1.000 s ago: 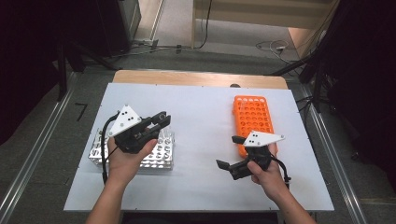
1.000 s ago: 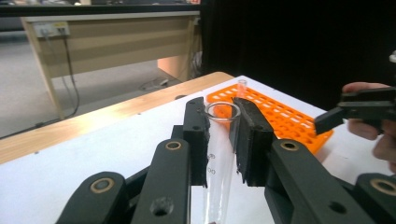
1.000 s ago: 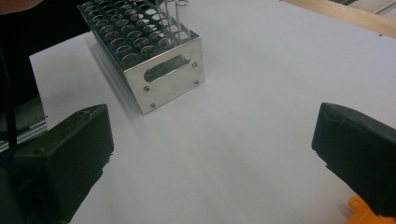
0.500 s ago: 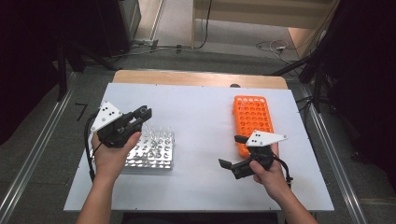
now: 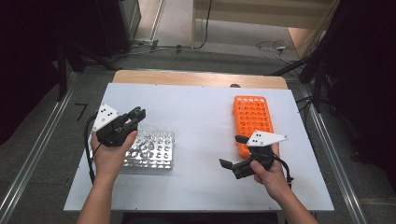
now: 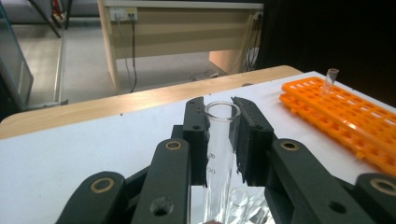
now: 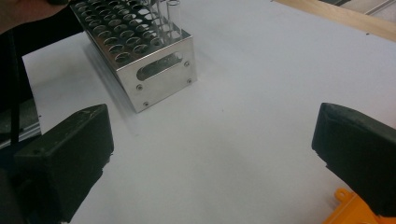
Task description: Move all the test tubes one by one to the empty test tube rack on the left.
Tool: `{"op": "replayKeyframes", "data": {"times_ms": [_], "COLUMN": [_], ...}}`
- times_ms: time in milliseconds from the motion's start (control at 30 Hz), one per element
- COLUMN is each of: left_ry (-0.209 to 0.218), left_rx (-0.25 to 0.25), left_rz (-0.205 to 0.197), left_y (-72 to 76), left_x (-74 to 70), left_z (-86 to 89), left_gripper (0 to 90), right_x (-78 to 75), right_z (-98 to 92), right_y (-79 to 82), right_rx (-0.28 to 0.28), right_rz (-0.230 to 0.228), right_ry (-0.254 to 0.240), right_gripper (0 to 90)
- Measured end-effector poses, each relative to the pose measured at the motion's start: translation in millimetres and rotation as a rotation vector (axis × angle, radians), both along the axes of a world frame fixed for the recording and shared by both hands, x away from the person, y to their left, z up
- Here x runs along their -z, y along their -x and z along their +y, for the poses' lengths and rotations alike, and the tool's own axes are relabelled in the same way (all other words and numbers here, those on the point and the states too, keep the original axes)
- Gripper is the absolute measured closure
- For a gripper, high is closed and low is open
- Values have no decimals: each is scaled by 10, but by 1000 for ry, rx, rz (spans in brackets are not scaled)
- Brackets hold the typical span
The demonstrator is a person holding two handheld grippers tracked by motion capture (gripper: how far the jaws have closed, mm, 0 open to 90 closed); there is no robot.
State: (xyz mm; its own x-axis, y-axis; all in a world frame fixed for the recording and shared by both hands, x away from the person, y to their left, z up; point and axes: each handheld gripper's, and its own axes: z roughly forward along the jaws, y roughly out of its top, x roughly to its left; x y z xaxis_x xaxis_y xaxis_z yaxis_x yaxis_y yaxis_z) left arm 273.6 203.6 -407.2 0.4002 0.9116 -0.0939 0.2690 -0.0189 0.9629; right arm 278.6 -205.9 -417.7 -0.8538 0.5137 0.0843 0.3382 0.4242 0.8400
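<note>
A clear glass test tube (image 6: 219, 154), faint printed marks unreadable, stands upright over the metal rack (image 5: 152, 151), pinched by the left gripper (image 5: 135, 115) pointing toward two o'clock. The right gripper (image 5: 229, 151), jaws spread, rests near the orange rack (image 5: 252, 116) at nine o'clock.

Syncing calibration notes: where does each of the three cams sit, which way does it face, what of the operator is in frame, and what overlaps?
High view: fixed above the person's side, looking forward and down on the table; both forearms, left gripper, right gripper.
Left gripper view: rides the left gripper, looking across the table; jaws shut on a glass tube, orange rack beyond.
Right gripper view: rides the right gripper, jaws open, facing the metal rack.
Shared: high and right gripper views both show the metal rack.
</note>
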Motion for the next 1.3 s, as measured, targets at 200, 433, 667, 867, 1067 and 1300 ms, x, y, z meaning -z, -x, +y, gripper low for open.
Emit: {"op": "replayKeyframes", "data": {"times_ms": [200, 433, 667, 867, 1067, 1300], "left_ry": [3, -6, -23, -71, -80, -104], "left_rx": [-4, -3, -1, -4, -13, -11], "left_rz": [20, 38, 65, 84, 117, 168], "left_y": [-47, -68, -67, -48, -42, -41], "left_x": [94, 172, 263, 301, 301, 320], "left_z": [-16, -42, -86, -141, -135, -142], "left_gripper": [761, 761, 761, 759, 752, 748], "right_x": [0, -1, -3, -12, -15, -12], "right_z": [-5, -9, -20, -44, -59, -68], "right_y": [-2, -2, -2, -5, -10, -20], "right_rx": [1, 2, 3, 9, 11, 16], "right_rz": [-1, -4, -5, -6, -8, -7], "right_ry": [-1, -2, -2, -7, -8, -6], "right_gripper": [0, 0, 0, 0, 0, 0]}}
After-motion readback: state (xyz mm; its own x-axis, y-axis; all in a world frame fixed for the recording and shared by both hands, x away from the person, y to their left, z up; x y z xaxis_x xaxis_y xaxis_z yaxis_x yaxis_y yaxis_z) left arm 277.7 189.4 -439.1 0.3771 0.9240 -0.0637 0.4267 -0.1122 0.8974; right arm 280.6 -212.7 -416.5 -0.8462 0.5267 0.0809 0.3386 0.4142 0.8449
